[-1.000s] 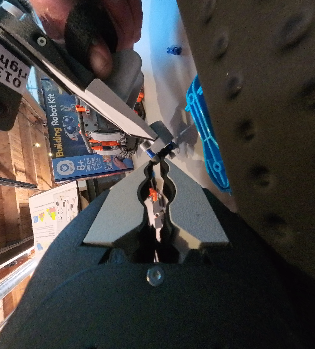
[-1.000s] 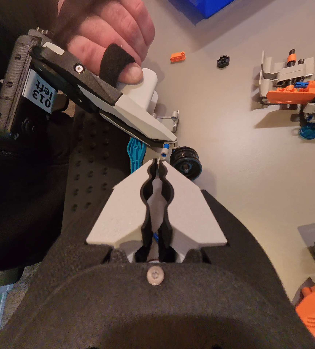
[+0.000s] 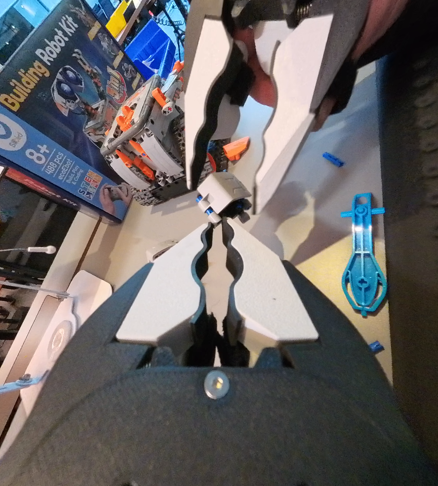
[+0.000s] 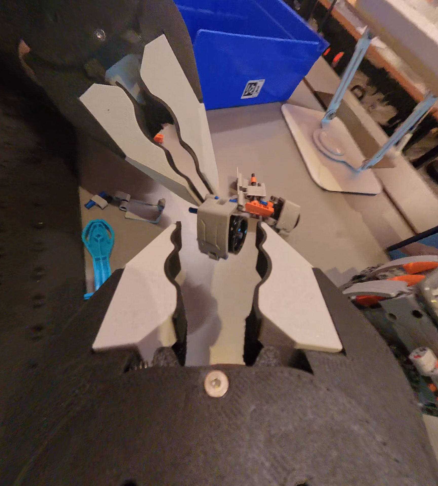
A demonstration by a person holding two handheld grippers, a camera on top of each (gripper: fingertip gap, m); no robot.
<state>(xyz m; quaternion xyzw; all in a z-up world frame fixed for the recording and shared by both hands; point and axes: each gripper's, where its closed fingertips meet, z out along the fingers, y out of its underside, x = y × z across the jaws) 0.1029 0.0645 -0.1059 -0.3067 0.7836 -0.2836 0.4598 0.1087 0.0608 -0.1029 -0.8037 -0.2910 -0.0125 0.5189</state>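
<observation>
Two grippers meet at grey brick piece; printed kit box nearby.

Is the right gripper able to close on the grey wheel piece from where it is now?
Probably yes: the right gripper is open, the grey wheel piece hangs between its tips, pinched by the left gripper.

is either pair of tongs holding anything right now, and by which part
The left tongs pinch the small grey block assembly with a black wheel by its blue-pinned end. The right tongs are open, holding nothing.
</observation>
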